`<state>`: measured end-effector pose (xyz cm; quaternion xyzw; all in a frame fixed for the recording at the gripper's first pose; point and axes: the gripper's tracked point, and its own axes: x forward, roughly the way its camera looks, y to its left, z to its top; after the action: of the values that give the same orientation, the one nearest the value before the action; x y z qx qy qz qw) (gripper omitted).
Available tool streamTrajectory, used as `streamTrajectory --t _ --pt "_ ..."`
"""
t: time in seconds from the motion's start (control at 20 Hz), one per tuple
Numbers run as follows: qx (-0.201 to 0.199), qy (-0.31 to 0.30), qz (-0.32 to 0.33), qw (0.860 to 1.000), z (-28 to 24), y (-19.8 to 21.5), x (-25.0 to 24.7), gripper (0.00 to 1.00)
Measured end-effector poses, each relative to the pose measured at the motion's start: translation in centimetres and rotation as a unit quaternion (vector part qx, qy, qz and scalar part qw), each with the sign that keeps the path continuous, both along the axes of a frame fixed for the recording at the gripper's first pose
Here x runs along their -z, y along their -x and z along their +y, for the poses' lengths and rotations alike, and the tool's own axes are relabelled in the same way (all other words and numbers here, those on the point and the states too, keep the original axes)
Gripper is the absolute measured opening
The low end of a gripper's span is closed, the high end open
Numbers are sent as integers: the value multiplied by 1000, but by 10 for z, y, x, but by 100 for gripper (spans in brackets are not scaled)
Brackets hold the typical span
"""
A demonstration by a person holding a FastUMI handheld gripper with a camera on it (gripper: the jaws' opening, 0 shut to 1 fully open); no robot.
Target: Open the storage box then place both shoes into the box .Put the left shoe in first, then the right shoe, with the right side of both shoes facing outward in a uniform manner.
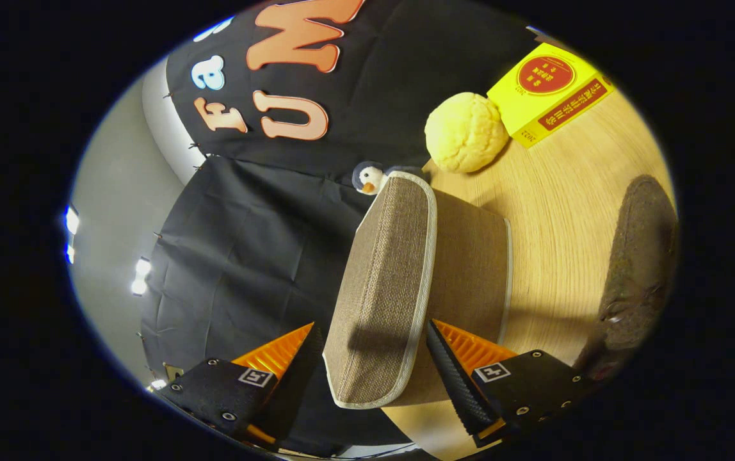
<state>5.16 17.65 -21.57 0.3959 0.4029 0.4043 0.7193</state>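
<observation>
A storage box (473, 269) of brown woven fabric with pale trim stands on the wooden table (559, 198). The view is rolled sideways. The box's lid (393, 250) is swung up from the box body and runs forward between my fingers. My gripper (374, 328) is shut on the lid's near edge, one finger pressing on each face. A dark grey-brown felt shoe (639, 262) lies on the table beside the box, off to the side of one finger.
Beyond the box lie a round yellow plush bun (467, 131) and a yellow carton (550, 89). A small penguin toy (367, 178) peeks out past the lid's far end, against the black cloth wall (246, 256).
</observation>
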Motion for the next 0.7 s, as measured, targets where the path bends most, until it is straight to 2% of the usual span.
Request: streamTrajectory --t 0.25,0.45,0.6,0.65,0.7 --pt "-13 -26 18 999 2 3 -5 98" --pt "3 -53 24 998 -10 1 -17 95" --pt "19 -98 17 995 -20 0 -38 94" --pt "27 -99 10 995 -21 -3 -40 91" --pt "30 -94 2 995 -22 -2 -36 80"
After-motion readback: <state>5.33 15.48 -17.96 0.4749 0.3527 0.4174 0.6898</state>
